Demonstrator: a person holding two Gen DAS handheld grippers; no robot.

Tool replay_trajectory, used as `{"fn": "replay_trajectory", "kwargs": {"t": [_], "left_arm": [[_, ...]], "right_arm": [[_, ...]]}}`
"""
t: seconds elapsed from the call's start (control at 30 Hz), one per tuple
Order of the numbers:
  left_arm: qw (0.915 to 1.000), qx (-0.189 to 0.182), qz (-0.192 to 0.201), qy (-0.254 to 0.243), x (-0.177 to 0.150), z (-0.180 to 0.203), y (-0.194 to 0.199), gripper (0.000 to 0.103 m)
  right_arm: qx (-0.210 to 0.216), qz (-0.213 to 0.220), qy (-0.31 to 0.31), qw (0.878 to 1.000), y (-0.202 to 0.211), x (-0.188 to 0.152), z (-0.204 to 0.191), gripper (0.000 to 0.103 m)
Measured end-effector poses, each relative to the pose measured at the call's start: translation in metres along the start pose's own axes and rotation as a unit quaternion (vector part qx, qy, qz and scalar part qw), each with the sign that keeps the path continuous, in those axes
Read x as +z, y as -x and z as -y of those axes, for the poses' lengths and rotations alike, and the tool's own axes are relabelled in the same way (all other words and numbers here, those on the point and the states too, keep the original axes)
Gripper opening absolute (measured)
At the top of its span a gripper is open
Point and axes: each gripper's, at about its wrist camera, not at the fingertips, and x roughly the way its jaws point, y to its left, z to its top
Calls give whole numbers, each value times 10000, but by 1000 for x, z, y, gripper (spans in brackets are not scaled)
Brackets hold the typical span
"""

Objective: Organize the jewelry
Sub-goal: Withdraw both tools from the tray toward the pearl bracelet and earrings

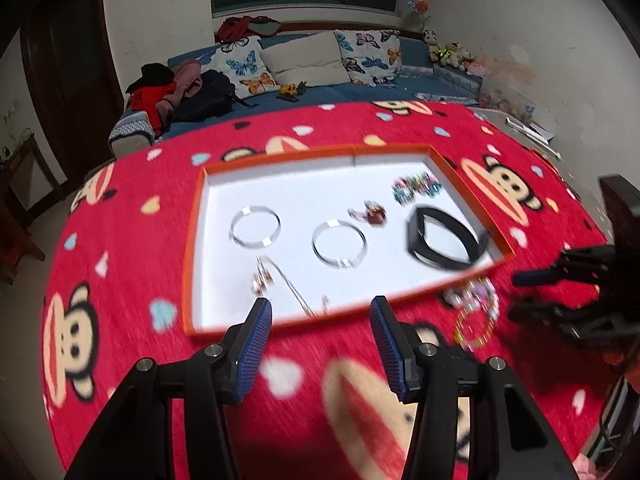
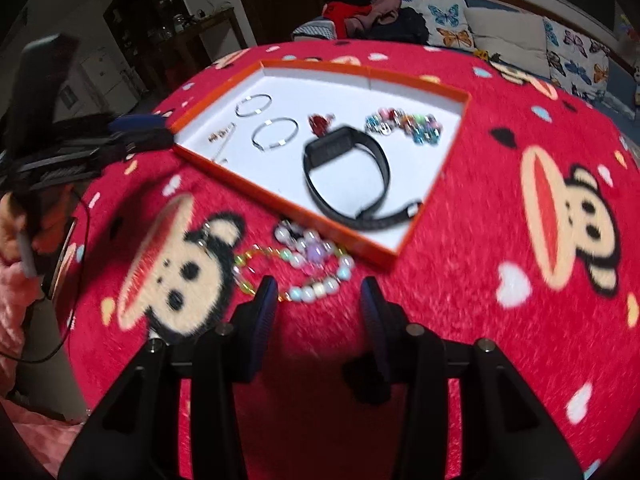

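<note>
On the red monkey-print cloth (image 2: 460,240), just near the orange tray (image 2: 436,188), lies a beaded bracelet (image 2: 316,264); the right gripper (image 2: 319,294) hangs over it, jaws apart and empty; the left gripper (image 1: 320,318) hovers at the tray's near rim, likewise parted; inside lie two silver bangles (image 2: 275,133) and a black watch (image 2: 346,172).

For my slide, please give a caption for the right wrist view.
Open right tool above beaded bracelets beside the orange tray.

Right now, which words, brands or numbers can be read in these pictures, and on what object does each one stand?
None can be read.
The black wristband in the orange tray shows no readable text; its face is dark and blurred.
The red cloth bears only cartoon monkeys and hearts.
</note>
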Motion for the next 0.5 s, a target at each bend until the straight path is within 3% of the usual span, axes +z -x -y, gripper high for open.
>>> {"fn": "replay_trajectory", "kwargs": {"t": [0.33, 0.5], "left_arm": [[9999, -23, -55, 156, -48, 21, 10, 55], [9996, -96, -70, 274, -57, 21, 9, 55]], "right_arm": [[3, 56, -125, 9999, -16, 1, 10, 41], [33, 92, -10, 10000, -23, 5, 1, 30]]}}
